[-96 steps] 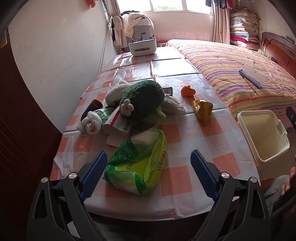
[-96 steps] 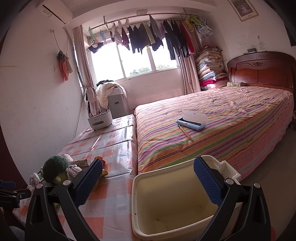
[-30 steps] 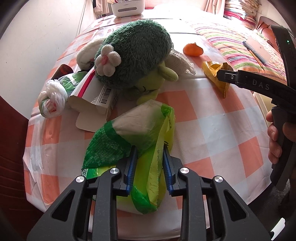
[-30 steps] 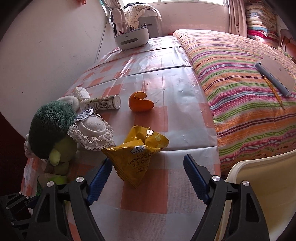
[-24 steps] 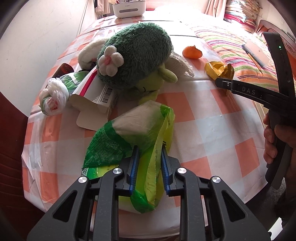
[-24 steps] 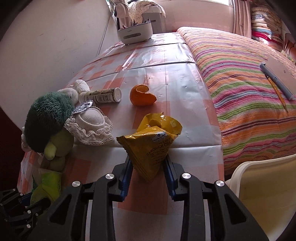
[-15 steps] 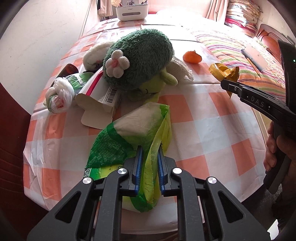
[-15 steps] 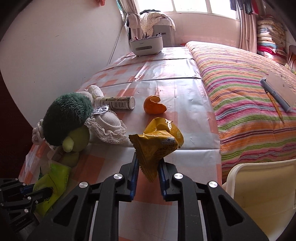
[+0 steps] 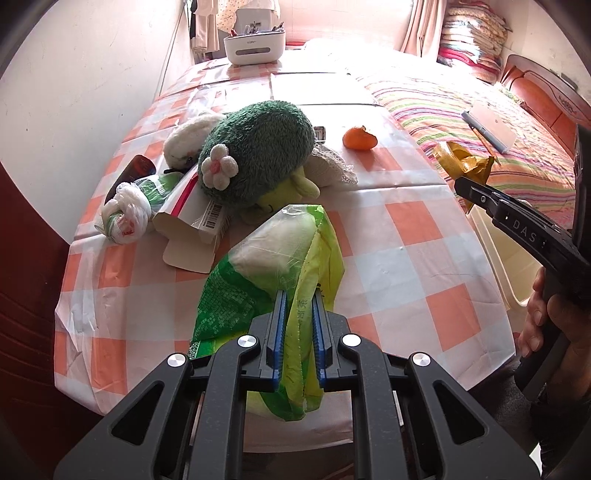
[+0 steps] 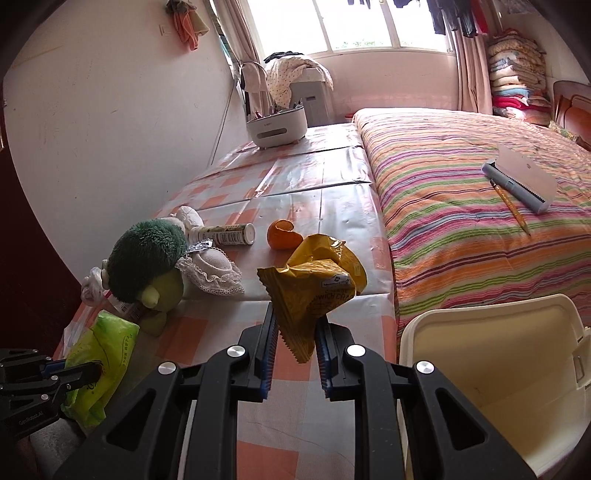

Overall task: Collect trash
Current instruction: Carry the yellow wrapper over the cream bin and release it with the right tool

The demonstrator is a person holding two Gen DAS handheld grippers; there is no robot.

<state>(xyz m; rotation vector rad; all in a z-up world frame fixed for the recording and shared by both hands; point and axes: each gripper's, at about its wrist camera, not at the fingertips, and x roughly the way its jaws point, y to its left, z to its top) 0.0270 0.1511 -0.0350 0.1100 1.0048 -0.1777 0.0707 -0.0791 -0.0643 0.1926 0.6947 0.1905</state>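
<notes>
Two grips are live: the left gripper (image 9: 298, 334) jaws clamp a green bag (image 9: 280, 266) above the surface (image 9: 424, 251), the right gripper (image 10: 294, 349) jaws pinch a yellow wrapper (image 10: 314, 284) beside the bin (image 10: 480, 387). Both holds catch thin crinkly film — either piece could slip free short of the bin.

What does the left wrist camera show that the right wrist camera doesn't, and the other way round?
Only the left wrist view shows the open white carton beside the plush toy and the hand holding the right gripper. Only the right wrist view shows the window and the inside of the cream bin. Both show the left gripper shut on the green bag, the right gripper shut on the yellow wrapper, and the orange peel.
</notes>
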